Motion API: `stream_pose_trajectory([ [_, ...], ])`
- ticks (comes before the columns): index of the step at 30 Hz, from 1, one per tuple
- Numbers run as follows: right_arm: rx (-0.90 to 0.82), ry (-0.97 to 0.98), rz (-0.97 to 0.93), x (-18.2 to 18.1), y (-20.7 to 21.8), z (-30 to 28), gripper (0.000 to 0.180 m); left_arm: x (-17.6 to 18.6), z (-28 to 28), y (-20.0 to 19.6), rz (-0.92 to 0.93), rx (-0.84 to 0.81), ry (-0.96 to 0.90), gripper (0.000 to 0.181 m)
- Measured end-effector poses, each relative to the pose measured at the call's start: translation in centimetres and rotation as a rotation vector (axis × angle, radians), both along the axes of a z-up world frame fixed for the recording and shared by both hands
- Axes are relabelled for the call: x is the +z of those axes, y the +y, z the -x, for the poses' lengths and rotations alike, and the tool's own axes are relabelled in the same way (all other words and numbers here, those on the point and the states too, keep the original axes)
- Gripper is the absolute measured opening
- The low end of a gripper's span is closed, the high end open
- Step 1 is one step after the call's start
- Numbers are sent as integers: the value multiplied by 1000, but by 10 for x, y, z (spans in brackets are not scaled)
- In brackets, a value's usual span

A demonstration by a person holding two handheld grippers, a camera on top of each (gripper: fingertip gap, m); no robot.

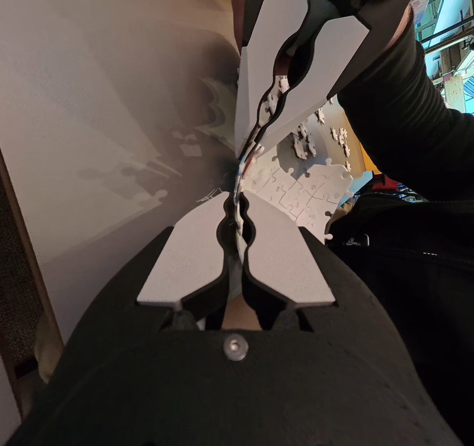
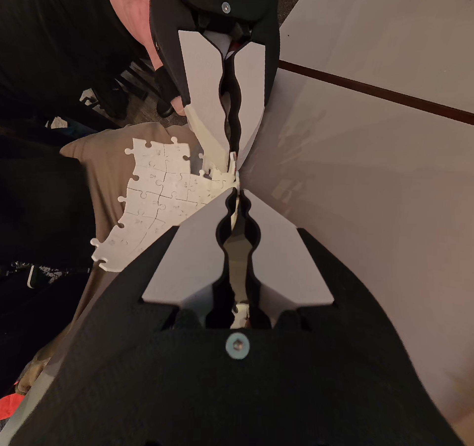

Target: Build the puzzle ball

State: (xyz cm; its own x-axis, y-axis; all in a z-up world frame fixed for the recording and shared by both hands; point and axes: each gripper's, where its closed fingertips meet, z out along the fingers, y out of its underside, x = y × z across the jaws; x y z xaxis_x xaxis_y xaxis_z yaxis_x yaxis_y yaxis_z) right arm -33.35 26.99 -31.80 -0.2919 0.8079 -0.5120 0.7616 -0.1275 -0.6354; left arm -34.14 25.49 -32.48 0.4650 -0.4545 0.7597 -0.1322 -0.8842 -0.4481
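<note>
A curved white section of joined puzzle pieces (image 1: 307, 190) is held in the air, its blank inner side towards both cameras; it also shows in the right wrist view (image 2: 159, 190). My left gripper (image 1: 239, 199) is shut on a thin puzzle piece seen edge-on at the section's rim. My right gripper (image 2: 238, 192) is shut on the section's edge. The two grippers meet tip to tip: the right gripper (image 1: 252, 149) comes in from above in the left wrist view, and the left gripper (image 2: 233, 158) from above in the right wrist view.
Several loose white puzzle pieces (image 1: 305, 144) lie on the white table (image 1: 102, 100) behind the section. The table shows a dark seam (image 2: 372, 90). A person's black sleeve (image 1: 397, 126) and tan-clothed lap (image 2: 102, 167) are close by. The tips of both grippers are at nearly the same place.
</note>
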Motion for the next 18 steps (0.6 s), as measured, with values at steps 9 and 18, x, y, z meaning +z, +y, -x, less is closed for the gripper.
stream_pose_trajectory([
  [9,-6,2,16,2,2,1,11,-2,1,-1,-7,-10,16,4],
  [18,32,-17,11,-4,-5,8,4,-3,1,-1,-9,-10,21,4],
])
